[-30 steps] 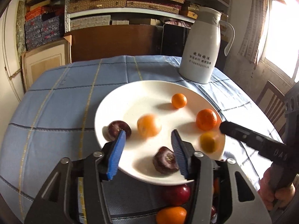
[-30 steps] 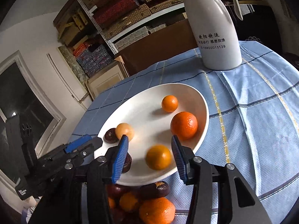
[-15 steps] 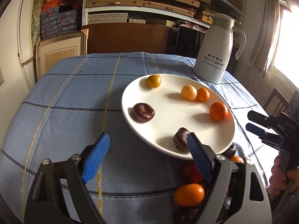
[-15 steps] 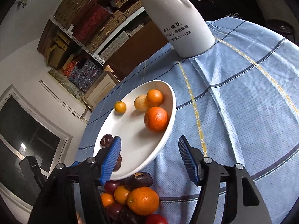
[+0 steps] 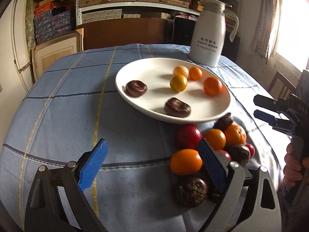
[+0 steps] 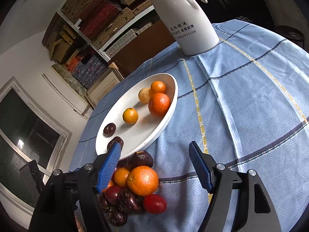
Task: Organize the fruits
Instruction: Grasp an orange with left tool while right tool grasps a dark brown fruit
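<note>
The bench (image 5: pixel 58 116) has a blue cloth. The white plate (image 5: pixel 222 108) sits in its middle with six fruits on it. The pile of fruit (image 6: pixel 135 189) waits at the near edge, touching the plate. Both tools are empty and opening. The right tool (image 6: pixel 154 164) should drop around the big orange (image 6: pixel 143 180) and squeeze softly. The left tool (image 5: pixel 152 160) should wait beside it.

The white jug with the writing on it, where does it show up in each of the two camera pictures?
Left wrist view: the white jug stands upper right, behind the plate.
Right wrist view: the jug stands top centre, tilted by the lens, beyond the plate.
Shared landmark: the white plate of fruit on the blue tablecloth.
</note>
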### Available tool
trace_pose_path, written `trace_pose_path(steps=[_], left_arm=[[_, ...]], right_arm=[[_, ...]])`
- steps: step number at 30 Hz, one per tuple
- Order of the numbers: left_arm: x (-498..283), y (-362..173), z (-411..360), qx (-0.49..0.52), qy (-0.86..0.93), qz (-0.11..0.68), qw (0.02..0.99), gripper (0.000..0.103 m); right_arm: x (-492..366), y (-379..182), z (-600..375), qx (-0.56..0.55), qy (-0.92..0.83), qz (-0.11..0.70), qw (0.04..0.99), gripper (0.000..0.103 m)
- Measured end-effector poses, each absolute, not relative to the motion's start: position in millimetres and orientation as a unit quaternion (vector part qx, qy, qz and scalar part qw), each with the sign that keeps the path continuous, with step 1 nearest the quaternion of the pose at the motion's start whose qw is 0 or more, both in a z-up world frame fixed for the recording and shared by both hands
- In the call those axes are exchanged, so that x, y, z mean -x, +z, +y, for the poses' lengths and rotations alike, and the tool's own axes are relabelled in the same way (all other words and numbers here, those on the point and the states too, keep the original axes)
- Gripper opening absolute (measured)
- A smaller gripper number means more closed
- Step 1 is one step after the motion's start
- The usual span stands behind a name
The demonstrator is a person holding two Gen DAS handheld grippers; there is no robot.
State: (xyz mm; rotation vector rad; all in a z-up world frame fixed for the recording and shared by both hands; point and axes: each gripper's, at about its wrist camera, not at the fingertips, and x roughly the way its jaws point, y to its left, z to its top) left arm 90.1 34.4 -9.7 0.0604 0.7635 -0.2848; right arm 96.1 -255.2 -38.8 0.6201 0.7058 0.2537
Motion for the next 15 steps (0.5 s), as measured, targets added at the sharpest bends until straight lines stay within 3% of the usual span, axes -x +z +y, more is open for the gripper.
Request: trace_pose_path(steps=[9,15], left_arm=[[-85.7,-27.9,10.5,-0.082,-0.15,0.393,0.903,0.093],[-98.4,-35.1,21.8,-0.059,-0.145,0.419,0.894,0.095]], right_arm=[[-88.9,-37.2,-241.6,-0.28,0.147,0.348,0.883,0.074],[-91.7,-41.7,-242.7,-0.291,0.151,0.359,0.874,0.074]])
